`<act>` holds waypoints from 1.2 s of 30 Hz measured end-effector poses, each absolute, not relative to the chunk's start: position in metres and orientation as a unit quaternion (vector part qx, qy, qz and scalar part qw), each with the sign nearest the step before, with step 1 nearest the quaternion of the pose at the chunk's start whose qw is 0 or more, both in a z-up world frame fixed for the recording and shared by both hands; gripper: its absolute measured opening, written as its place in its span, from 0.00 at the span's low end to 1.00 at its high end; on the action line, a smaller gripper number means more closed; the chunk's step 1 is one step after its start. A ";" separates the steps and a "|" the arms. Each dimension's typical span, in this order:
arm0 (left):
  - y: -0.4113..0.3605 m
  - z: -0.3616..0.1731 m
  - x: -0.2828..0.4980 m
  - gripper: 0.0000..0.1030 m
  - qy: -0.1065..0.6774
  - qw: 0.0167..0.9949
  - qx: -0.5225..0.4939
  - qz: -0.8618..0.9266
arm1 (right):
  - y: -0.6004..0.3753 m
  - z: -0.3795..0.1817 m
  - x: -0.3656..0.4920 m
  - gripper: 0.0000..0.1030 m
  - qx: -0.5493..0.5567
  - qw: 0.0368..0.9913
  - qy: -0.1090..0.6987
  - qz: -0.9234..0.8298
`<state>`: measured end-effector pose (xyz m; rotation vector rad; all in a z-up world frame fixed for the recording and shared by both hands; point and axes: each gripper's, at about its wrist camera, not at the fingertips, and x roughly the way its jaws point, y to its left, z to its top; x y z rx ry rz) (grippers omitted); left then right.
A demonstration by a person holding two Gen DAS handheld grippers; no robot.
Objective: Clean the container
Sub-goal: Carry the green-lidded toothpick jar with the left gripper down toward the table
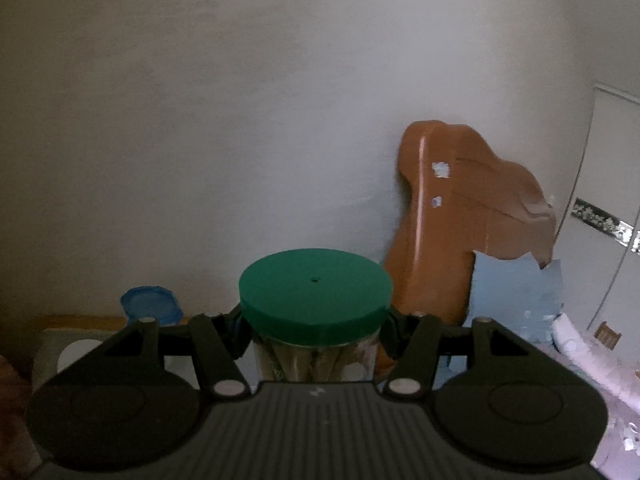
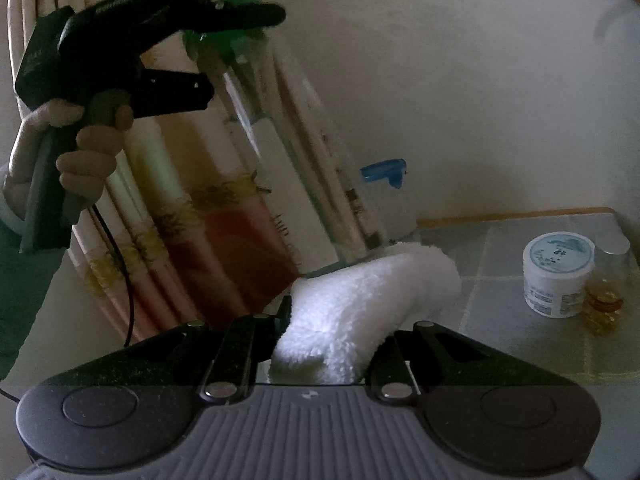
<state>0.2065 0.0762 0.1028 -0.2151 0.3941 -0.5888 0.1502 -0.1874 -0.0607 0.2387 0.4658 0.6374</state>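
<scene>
Right now the tall clear container [image 2: 304,152] is the landmark: held off the tiled counter [image 2: 520,248], long axis steeply tilted, green lid [image 1: 316,292] end up and leaning toward the left gripper [image 1: 314,324], base down near the counter. Left gripper's jaws are clamped on the neck just under the lid, so the container hangs from that grip; in the right wrist view the person's hand [image 2: 80,148] works that tool's trigger. Below the container's base, the white fluffy cloth [image 2: 360,300] is pinched in the right gripper [image 2: 332,344], jaws nearly closed on it, cloth tip touching or just beside the lower wall; can't tell which. Judgement: wiping step, outside wall. To do it well, keep the neck grip firm, press the cloth flat against the wall, stroke along the long axis from base toward lid, then roll the container to reach fresh sides. Beyond the container, a blue-capped bottle [image 2: 384,184]. Well right of it, a white tub [image 2: 558,272] and small amber jar [image 2: 608,292] touching.
</scene>
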 end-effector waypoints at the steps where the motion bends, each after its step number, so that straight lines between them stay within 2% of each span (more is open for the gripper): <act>1: 0.078 0.102 0.207 0.58 0.194 0.933 -0.105 -0.284 | -0.188 -0.060 0.151 0.19 0.117 0.916 0.227 0.309; 15: 0.082 0.078 0.221 0.58 0.208 0.946 -0.084 -0.234 | -0.193 -0.052 0.154 0.19 0.117 0.922 0.212 0.303; 30: 0.101 0.003 0.239 0.58 0.203 0.970 -0.097 -0.097 | -0.202 -0.050 0.153 0.19 0.124 0.934 0.222 0.253; 36: 0.103 -0.009 0.248 0.58 0.193 0.975 -0.100 -0.047 | -0.211 -0.056 0.156 0.19 0.133 0.933 0.230 0.244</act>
